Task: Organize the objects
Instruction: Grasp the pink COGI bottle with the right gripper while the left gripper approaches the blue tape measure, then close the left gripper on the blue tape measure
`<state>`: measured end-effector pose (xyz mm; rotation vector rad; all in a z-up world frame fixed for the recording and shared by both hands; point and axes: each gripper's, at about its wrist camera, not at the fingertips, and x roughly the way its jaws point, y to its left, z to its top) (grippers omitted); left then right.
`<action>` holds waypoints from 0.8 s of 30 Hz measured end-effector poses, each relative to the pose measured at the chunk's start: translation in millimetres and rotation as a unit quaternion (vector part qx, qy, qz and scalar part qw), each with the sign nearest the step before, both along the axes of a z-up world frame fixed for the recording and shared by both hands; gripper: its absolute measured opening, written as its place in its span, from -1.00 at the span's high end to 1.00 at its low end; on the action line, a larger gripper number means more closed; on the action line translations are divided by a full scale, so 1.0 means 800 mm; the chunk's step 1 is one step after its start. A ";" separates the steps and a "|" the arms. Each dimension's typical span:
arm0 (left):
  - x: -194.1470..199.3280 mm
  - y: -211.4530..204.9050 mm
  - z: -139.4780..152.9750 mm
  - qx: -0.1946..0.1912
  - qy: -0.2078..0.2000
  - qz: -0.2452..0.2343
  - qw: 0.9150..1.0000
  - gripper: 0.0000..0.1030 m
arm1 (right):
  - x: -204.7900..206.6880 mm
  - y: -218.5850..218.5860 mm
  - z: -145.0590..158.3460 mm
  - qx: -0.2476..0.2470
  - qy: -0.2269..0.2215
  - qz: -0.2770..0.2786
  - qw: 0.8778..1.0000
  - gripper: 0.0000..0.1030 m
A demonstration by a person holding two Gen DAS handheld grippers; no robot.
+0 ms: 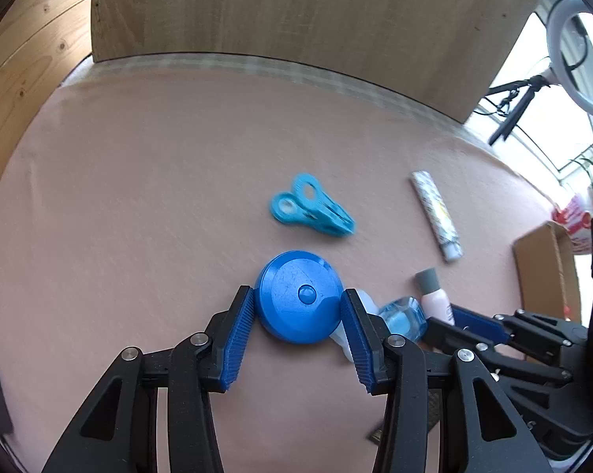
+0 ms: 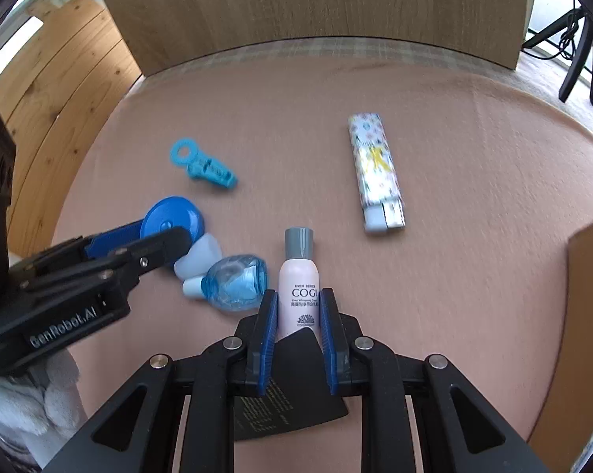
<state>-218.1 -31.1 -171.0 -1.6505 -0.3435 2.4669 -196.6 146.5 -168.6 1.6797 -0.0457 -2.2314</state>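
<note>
At lower centre of each view: left gripper (image 1: 298,313) clamps blue disc (image 1: 299,301); right gripper (image 2: 298,315) clamps pink bottle (image 2: 299,282).

A round, glossy royal-blue plastic disc (image 1: 299,302) with a raised blue button sits at the centre of the left wrist view on a plain salmon-pink cloth (image 1: 138,197), with a turquoise plastic clothes peg (image 1: 310,211) above it. In the right wrist view a pale pink bottle (image 2: 299,282) with a grey cap and dark lettering stands low centre, a translucent blue faceted bottle (image 2: 235,282) with a white cap to its left. At upper right lies a white flat tube (image 2: 375,173) patterned with small coloured motifs and a yellow mark.
</note>
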 end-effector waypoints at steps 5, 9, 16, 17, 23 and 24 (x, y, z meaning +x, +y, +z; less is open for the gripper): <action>0.036 0.017 0.005 0.008 -0.003 -0.011 1.000 0.10 | 0.037 0.024 0.000 -0.013 -0.002 -0.006 1.000 0.63; 0.072 0.020 -0.003 0.009 -0.008 -0.014 1.000 0.50 | 0.065 0.032 0.002 0.010 0.010 0.004 1.000 0.63; 0.084 0.020 0.013 -0.013 0.004 -0.021 1.000 0.12 | 0.079 0.059 0.003 0.015 0.011 -0.022 1.000 0.63; 0.082 0.020 0.018 -0.013 0.013 -0.018 1.000 -0.01 | 0.079 0.062 0.002 0.015 0.011 -0.025 0.999 0.63; 0.042 0.041 0.022 -0.063 0.041 -0.028 0.997 -0.48 | 0.080 0.073 0.002 0.016 0.010 -0.043 0.999 0.63; 0.036 0.044 0.018 -0.074 0.039 -0.031 0.996 -0.47 | 0.081 0.074 0.001 0.016 0.010 -0.044 0.999 0.63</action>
